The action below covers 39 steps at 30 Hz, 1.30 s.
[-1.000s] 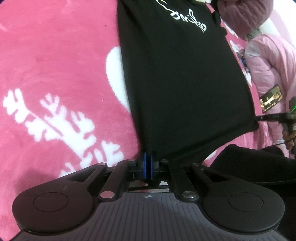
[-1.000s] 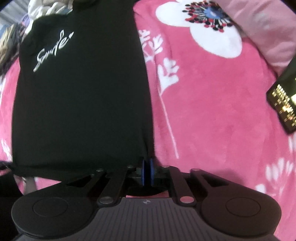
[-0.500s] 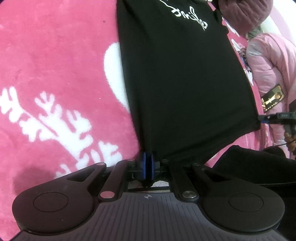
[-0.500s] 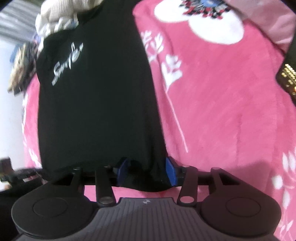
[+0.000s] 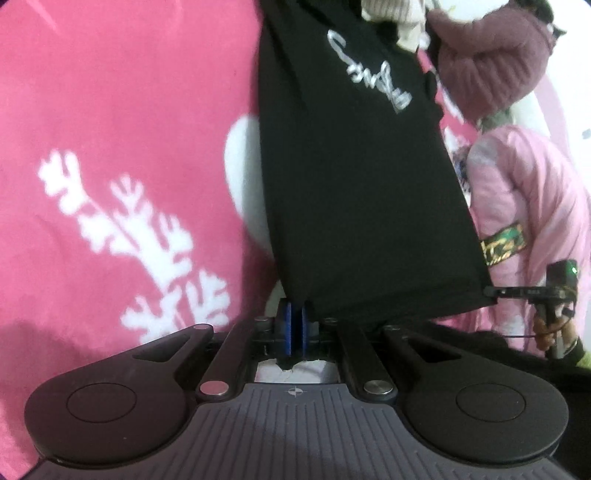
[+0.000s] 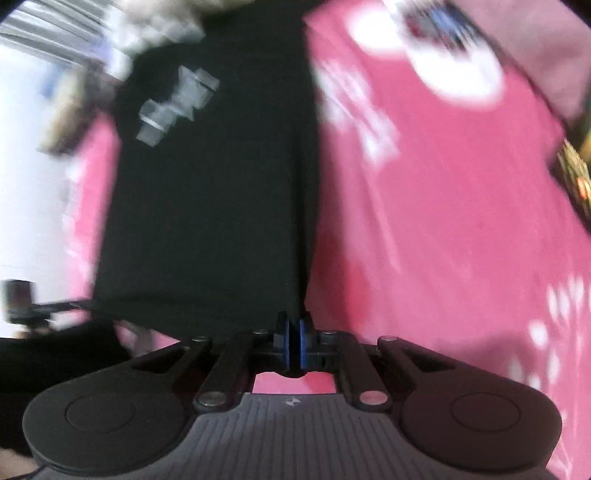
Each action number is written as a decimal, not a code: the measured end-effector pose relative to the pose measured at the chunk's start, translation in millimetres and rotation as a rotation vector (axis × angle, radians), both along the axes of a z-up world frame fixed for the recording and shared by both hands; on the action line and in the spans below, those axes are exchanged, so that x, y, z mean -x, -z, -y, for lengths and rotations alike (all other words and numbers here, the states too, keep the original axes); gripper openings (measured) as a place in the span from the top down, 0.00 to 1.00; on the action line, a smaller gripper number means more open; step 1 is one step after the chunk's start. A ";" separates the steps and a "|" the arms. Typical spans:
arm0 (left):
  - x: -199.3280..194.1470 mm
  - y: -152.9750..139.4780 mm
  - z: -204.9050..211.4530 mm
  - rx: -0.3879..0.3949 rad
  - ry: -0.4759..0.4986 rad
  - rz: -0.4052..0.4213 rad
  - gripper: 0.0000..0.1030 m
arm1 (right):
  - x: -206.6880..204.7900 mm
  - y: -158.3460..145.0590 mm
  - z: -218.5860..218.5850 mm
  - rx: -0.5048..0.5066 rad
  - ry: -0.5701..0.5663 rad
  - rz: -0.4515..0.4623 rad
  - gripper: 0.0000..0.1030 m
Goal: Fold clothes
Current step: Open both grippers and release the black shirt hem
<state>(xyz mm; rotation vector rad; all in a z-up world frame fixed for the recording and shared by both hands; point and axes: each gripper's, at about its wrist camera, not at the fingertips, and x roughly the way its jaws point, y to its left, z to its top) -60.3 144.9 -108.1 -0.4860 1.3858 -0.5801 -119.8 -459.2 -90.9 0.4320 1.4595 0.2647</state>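
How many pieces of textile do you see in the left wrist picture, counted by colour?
Black: 1, the black T-shirt, held by the left gripper
Pink: 2, the pink blanket and the pale pink jacket
Maroon: 1, the maroon padded garment
Cream: 1, the cream knit
Total: 5

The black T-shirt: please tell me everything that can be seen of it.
The black T-shirt looks like soft knit cloth with pale handwritten lettering near its far end. It appears folded into a long narrow strip that stretches away over the pink floral blanket. Its near hem is pinched at both corners: the left gripper is shut on one, the right gripper on the other. The hem hangs taut between them and looks raised. The far end reaches a pile of other clothes.
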 end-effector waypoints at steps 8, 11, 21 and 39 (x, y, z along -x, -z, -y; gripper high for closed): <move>-2.2 9.1 17.1 -0.085 0.104 0.015 0.97 | -4.9 13.8 -4.2 0.158 -0.078 -0.025 0.94; 0.9 13.5 31.1 -0.178 0.171 0.056 0.91 | -12.0 27.6 -10.4 0.231 -0.088 -0.058 0.85; 21.0 -19.2 12.5 -0.292 0.222 0.132 0.73 | 1.1 -5.3 -6.2 0.269 -0.020 -0.009 0.56; 7.4 -36.8 214.1 -0.089 0.703 0.444 0.73 | 49.9 -11.5 -68.2 -0.173 0.388 0.127 0.59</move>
